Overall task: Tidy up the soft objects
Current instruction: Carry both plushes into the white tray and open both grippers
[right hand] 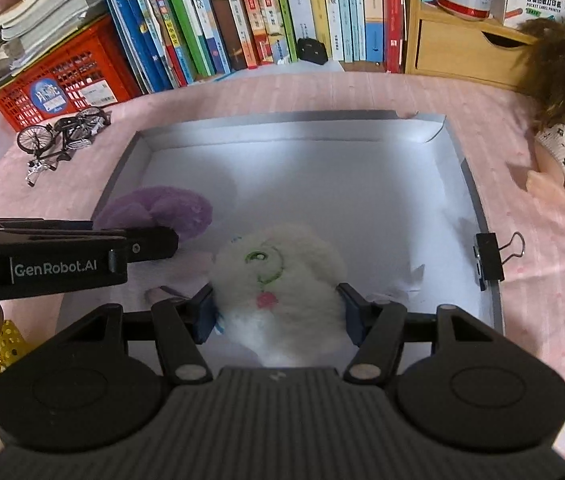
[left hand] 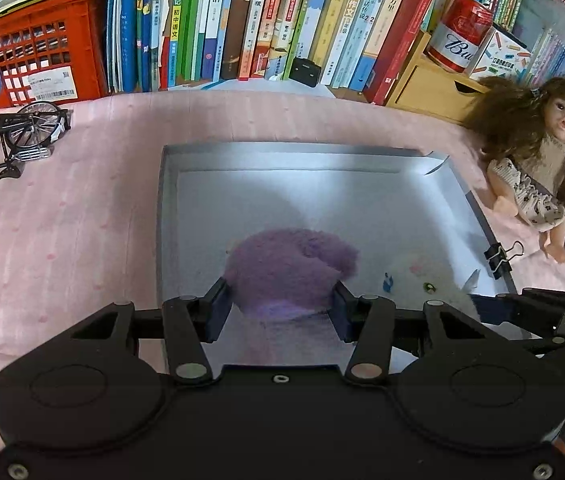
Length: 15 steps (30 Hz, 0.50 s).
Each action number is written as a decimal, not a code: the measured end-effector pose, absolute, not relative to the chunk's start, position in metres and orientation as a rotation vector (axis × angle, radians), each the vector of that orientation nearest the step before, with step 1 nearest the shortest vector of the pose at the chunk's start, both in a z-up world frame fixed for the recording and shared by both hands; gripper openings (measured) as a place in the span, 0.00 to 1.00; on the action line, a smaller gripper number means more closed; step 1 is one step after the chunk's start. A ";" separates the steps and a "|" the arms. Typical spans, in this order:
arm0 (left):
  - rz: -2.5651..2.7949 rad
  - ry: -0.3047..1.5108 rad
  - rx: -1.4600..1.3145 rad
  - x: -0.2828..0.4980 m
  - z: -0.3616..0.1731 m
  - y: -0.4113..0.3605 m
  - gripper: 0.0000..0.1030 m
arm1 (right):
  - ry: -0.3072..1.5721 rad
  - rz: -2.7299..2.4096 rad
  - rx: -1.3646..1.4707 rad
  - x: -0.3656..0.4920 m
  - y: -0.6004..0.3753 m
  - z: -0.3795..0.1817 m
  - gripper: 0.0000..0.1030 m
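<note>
Grey cardboard tray point(right hand: 482, 208) on pink cloth point(left hand: 62, 220). Left gripper point(left hand: 280, 312) clamps the fuzzy purple plush part point(left hand: 290, 268); right gripper point(right hand: 278, 312) clamps the white plush head point(right hand: 278, 268), both over the tray's near end. Only right view shows the embroidered face; only left view shows the doll's point(left hand: 546, 168) face. Binder clip point(right hand: 490, 256) on tray's right rim.

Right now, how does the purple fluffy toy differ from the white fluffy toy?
The purple toy is plain, with no face showing; the white toy has a stitched green eye and a pink cheek. The purple toy sits between the left gripper's fingers at the tray's left side; the white toy sits between the right gripper's fingers nearer the middle. Both are plush, each gripped over the grey tray.
</note>
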State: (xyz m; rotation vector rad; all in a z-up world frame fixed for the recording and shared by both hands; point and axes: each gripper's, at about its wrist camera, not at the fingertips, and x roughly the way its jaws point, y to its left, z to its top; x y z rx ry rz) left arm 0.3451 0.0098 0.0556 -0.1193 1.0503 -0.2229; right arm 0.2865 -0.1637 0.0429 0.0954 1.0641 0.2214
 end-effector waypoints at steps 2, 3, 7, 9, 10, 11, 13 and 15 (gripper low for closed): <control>-0.223 1.054 -0.115 0.346 0.053 0.010 0.47 | 1.070 0.222 0.098 0.289 -0.164 0.042 0.64; -0.223 1.055 -0.112 0.346 0.052 0.010 0.47 | 1.072 0.222 0.100 0.289 -0.164 0.042 0.64; -0.220 1.060 -0.118 0.348 0.050 0.010 0.48 | 1.075 0.221 0.096 0.290 -0.163 0.042 0.66; -0.224 1.062 -0.119 0.349 0.050 0.011 0.48 | 1.075 0.221 0.094 0.290 -0.163 0.042 0.69; -0.224 1.062 -0.120 0.349 0.051 0.011 0.48 | 1.074 0.220 0.091 0.290 -0.163 0.042 0.71; -0.222 1.060 -0.119 0.348 0.051 0.012 0.50 | 1.072 0.217 0.087 0.290 -0.163 0.042 0.73; -0.219 1.056 -0.114 0.347 0.052 0.011 0.55 | 1.070 0.219 0.084 0.290 -0.163 0.042 0.75; -0.215 1.048 -0.105 0.345 0.053 0.011 0.60 | 1.075 0.226 0.073 0.290 -0.162 0.042 0.80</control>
